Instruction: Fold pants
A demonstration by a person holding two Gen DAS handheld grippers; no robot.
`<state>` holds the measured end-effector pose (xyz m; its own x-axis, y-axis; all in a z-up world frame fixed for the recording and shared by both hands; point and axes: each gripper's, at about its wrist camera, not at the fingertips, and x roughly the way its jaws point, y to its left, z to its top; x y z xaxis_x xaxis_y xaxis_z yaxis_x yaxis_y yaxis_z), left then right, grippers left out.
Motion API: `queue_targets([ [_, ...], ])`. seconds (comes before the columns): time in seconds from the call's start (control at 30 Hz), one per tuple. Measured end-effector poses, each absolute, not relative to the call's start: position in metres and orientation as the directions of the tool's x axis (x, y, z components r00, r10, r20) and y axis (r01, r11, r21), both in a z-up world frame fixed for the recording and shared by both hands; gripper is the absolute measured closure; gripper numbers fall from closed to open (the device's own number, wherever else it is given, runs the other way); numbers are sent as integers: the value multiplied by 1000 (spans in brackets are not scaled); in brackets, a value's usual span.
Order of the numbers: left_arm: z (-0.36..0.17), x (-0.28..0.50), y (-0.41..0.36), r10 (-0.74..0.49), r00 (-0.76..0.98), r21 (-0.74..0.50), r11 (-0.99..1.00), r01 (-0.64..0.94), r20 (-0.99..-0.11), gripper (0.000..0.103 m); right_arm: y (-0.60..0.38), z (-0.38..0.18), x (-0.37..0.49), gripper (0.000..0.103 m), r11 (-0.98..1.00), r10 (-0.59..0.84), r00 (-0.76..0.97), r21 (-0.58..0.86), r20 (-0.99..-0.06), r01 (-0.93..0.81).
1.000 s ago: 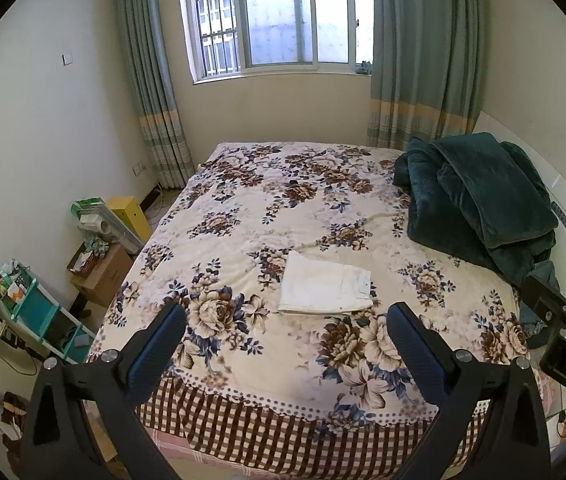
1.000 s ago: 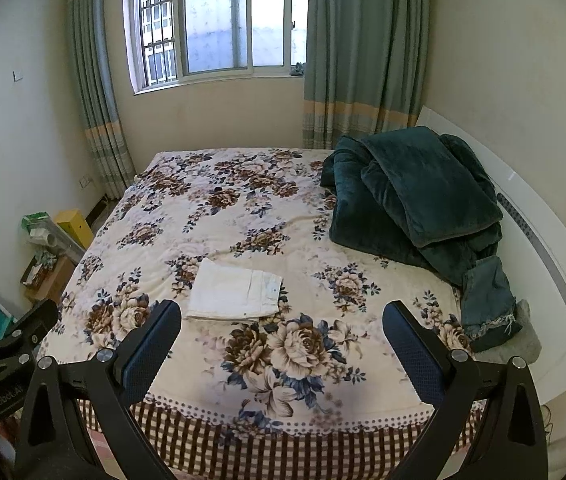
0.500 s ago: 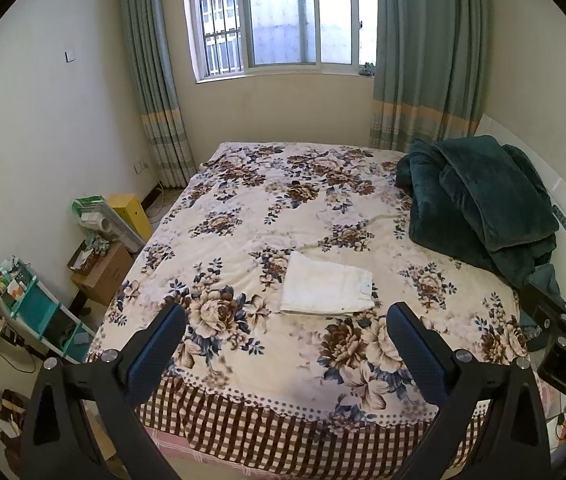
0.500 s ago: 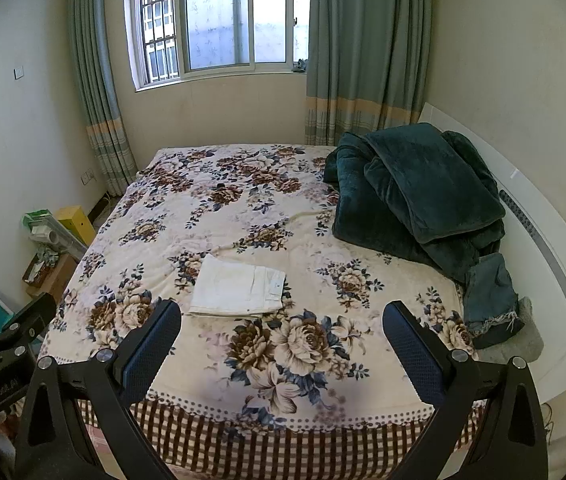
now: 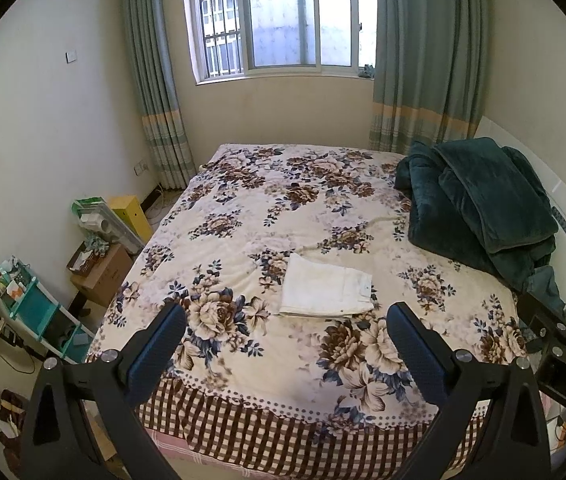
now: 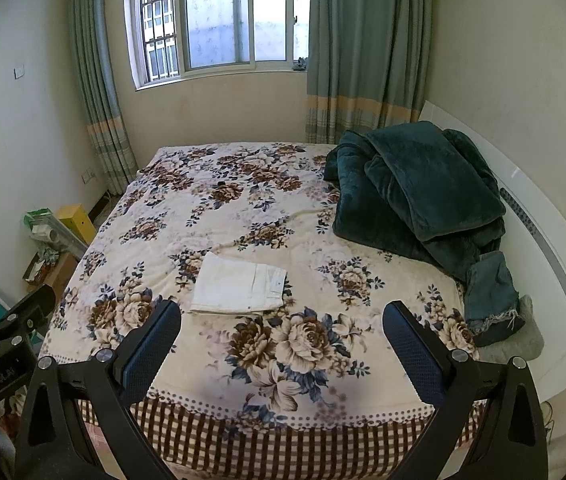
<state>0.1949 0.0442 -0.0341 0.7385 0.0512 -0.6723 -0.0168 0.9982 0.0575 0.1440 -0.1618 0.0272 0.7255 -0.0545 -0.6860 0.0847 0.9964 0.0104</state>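
White pants lie folded into a neat rectangle on the floral bedspread, near the bed's front half; they also show in the right wrist view. My left gripper is open and empty, held back above the foot of the bed, well short of the pants. My right gripper is open and empty, also back over the foot of the bed. Part of the right gripper's body shows at the right edge of the left wrist view.
A dark green blanket is heaped at the bed's right side by the white headboard. Jeans hang off the right edge. Boxes and a teal shelf stand on the floor to the left. A curtained window is at the back.
Both grippers have drawn slightly back and up from the bed; the view tilts a little. The folded pants have not moved.
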Motion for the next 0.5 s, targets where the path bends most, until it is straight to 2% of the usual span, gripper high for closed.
queue_targets([
  [0.5, -34, 196, 43, 54, 738, 59, 998, -20, -672, 0, -159, 21, 142, 0, 996, -49, 718, 17, -695, 84],
])
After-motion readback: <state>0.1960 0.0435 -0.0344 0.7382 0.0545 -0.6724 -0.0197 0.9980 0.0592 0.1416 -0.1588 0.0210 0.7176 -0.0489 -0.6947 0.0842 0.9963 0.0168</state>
